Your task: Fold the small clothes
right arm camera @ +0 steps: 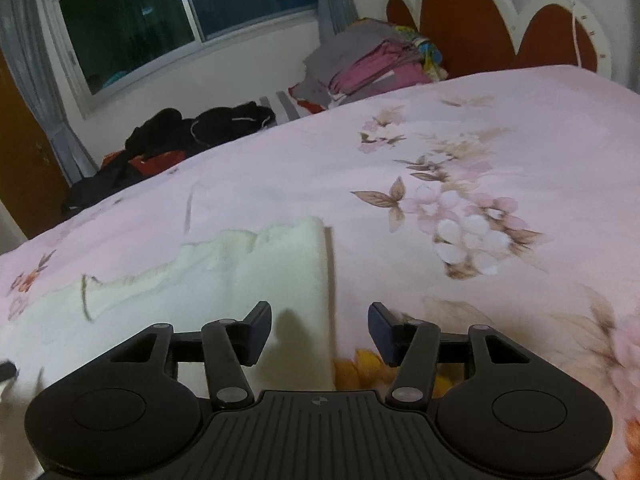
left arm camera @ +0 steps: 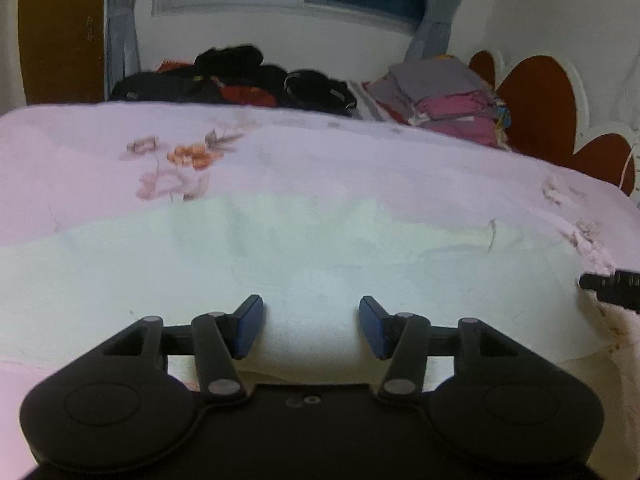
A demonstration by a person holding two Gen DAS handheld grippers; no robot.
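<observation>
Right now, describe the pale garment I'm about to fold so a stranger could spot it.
On the pink floral bedspread, below the open right gripper, lies a cream-white cloth garment. It alone is plain, pale and spread flat; the dark clothes heap and stacked grey-pink laundry sit far behind.

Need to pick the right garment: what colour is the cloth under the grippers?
Plain cream-white cloth, clearest in the right wrist view.

1. Bare pink bedspread [right arm camera: 500, 128] lies open far and right of my right gripper [right arm camera: 320, 330].
2. Only the flat white cloth [left arm camera: 280, 248] lies before my left gripper [left arm camera: 312, 326].
3. Dark clothes [left arm camera: 240, 80] and a folded stack [left arm camera: 444, 96] block the far edge.
</observation>
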